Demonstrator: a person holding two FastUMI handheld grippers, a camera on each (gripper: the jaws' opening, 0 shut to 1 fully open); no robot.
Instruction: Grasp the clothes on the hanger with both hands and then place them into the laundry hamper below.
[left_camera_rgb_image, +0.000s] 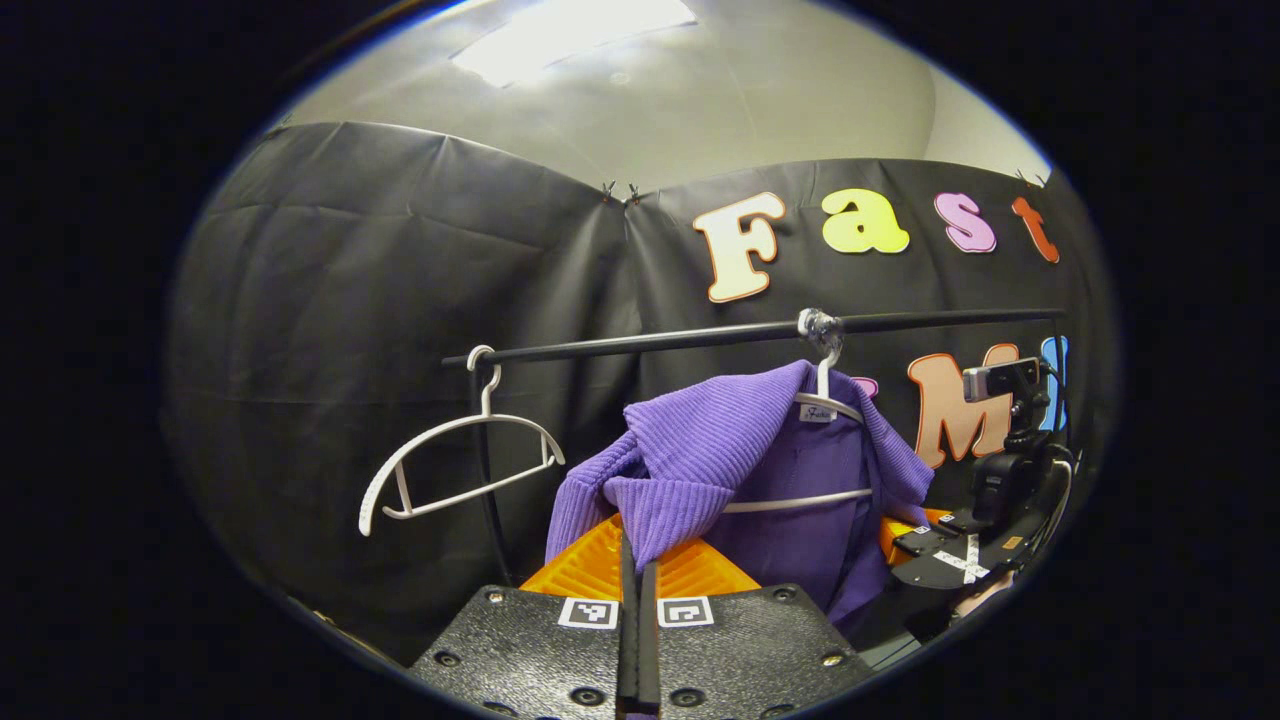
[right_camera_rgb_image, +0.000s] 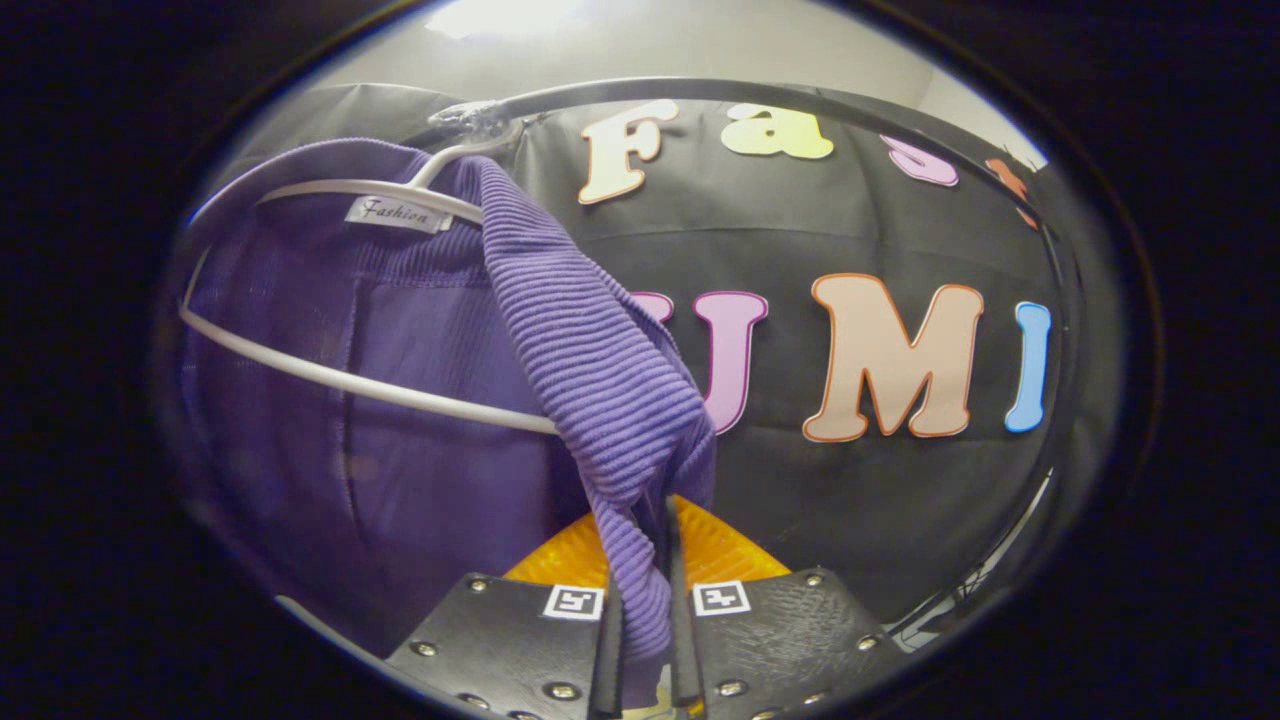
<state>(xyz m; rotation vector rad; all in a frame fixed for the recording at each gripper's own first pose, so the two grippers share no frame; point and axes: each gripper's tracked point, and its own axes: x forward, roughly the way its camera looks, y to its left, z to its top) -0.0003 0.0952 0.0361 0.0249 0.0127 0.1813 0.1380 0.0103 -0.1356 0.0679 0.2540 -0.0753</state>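
Both claws, left gripper (left_camera_rgb_image: 637, 600) and right gripper (right_camera_rgb_image: 640, 610), pinch the purple ribbed knit garment (left_camera_rgb_image: 700, 450), which rises ahead to the white plastic hanger (left_camera_rgb_image: 830, 405) above.

Light reaches me from above: a ceiling panel (left_camera_rgb_image: 575, 40) blows out to pure white at the top of my left gripper view, and a smaller bright patch sits at the top of my right gripper view. The booth itself is dim, its black cloth wall (left_camera_rgb_image: 350, 300) soaking up light, with soft creases catching a faint sheen. Both views bulge strongly; the black rail (right_camera_rgb_image: 800, 100) bows into an arc toward the rim. The purple garment (right_camera_rgb_image: 600, 370) is sharp at centre, its ribs crisp, but goes soft and shadowed toward the left edge.
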